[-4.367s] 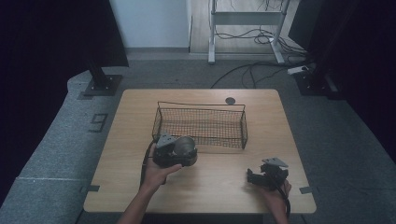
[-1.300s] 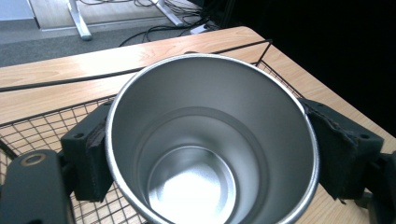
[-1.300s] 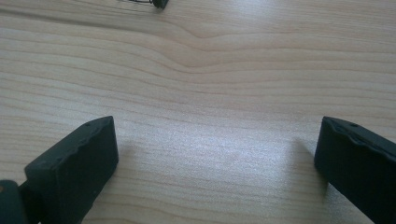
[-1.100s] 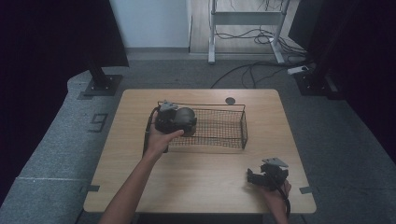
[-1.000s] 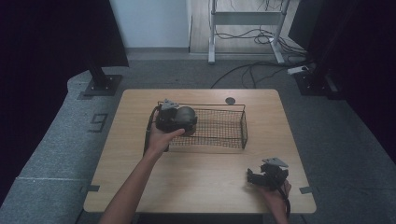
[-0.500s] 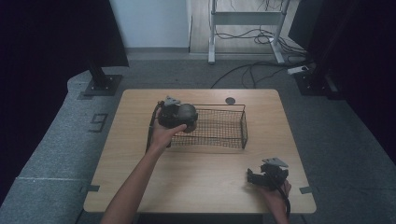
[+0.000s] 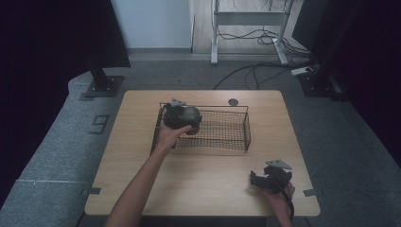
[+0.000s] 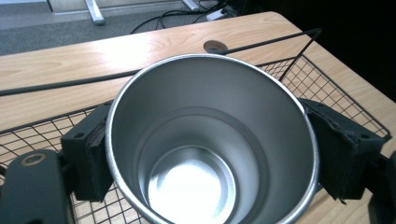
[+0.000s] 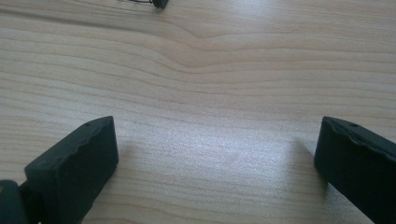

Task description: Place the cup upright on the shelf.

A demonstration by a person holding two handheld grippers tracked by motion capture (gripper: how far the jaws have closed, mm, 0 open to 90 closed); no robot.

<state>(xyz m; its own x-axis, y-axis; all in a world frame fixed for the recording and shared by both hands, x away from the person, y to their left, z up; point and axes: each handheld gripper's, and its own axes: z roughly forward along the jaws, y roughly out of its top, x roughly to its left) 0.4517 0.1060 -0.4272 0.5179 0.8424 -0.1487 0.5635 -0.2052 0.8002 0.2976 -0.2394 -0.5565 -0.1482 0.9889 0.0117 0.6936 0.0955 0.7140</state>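
Your left tongs [image 8: 205, 154] are clamped on a steel cup [image 8: 210, 140], 1 pad on each side of its wall, and you hold it over the left end of the wire basket [image 7: 236, 124], above the mesh floor rather than resting on it. In the high view the cup [image 7: 191, 115] sits just past your left hand [image 7: 168, 135], inside the basket's outline.

The grip is the main risk, in my judgement: 2 small pads on a smooth round wall can let the cup roll or slip if you tilt your wrist. Opening the tongs while the cup is above the mesh would likely make it bounce or tip over. The near rim wire is close below your hand, so a low approach could catch the tongs on it.

In the left gripper view you look straight into the cup's mouth, so its long axis runs along the tongs and its base points away from the camera; the true tilt against the counter [image 7: 198, 184] is hard to tell.

Your right tongs [image 9: 215, 154] stand wide with nothing between them, low over bare wood near the front right corner [image 7: 270, 178].
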